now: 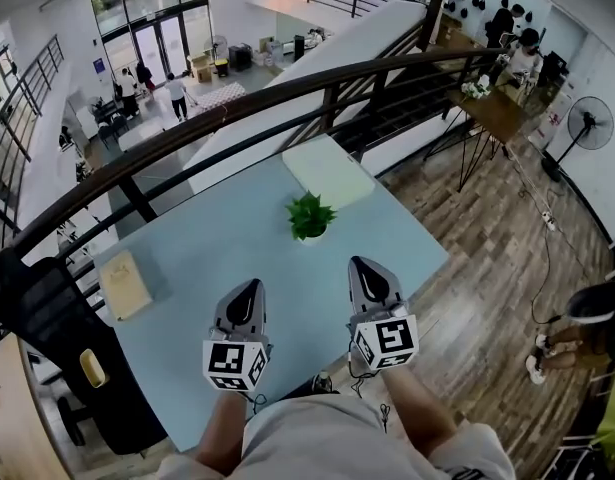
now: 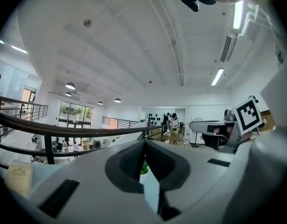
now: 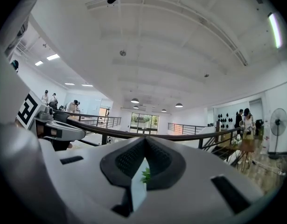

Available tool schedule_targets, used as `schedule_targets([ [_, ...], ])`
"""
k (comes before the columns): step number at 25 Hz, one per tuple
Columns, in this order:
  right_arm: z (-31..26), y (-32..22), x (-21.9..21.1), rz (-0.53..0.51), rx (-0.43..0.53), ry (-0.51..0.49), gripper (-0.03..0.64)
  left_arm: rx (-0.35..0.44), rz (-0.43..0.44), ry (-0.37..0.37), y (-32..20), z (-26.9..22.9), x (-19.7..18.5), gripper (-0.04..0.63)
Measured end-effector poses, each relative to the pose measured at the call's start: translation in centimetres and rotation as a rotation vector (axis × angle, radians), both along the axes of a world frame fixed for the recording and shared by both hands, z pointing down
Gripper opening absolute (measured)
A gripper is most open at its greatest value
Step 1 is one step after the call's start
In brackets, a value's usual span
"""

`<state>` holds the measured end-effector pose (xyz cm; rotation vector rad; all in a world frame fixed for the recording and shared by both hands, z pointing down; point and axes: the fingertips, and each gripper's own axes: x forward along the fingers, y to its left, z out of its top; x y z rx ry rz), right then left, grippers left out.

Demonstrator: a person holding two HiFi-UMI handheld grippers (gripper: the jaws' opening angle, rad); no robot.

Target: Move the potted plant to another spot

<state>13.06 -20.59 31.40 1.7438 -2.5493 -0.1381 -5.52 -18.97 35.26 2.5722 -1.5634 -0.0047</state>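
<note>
- left gripper (image 1: 250,288) and right gripper (image 1: 365,266) hover over the near edge of the table (image 1: 207,243), side by side, both pointing away toward the far edge.
- left gripper view: jaws together at the tips (image 2: 144,143), nothing clamped. A green sliver low in the gap behind the tips is probably the plant (image 2: 143,168), but it's too small to be sure.
- right gripper view: jaws likewise closed tip to tip (image 3: 145,141), empty. The leaves (image 3: 145,175) read clearer here.
- only the head view gives the layout: potted plant (image 1: 309,216) stands upright mid-table, toward the far edge, apart from both grippers and nearer the right one.
- tan box (image 1: 124,284) by the left edge, white board (image 1: 327,171) at the far corner.
- dark railing (image 1: 287,88) runs beyond the far edge.
</note>
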Motion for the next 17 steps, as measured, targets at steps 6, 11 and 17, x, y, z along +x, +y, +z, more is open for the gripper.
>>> schedule_targets([
  [6,-0.1,0.3,0.2,0.003,0.003,-0.003,0.003,0.009,0.020,-0.022,0.3,-0.3,0.9,0.011],
  [11,-0.1,0.5,0.5,0.006,0.005,0.003,0.003,0.009,0.026,-0.027,0.4,-0.2,1.3,0.011],
  [17,-0.7,0.4,1.0,0.010,0.017,0.007,0.003,0.008,0.029,-0.029,0.5,-0.3,1.7,0.011],
])
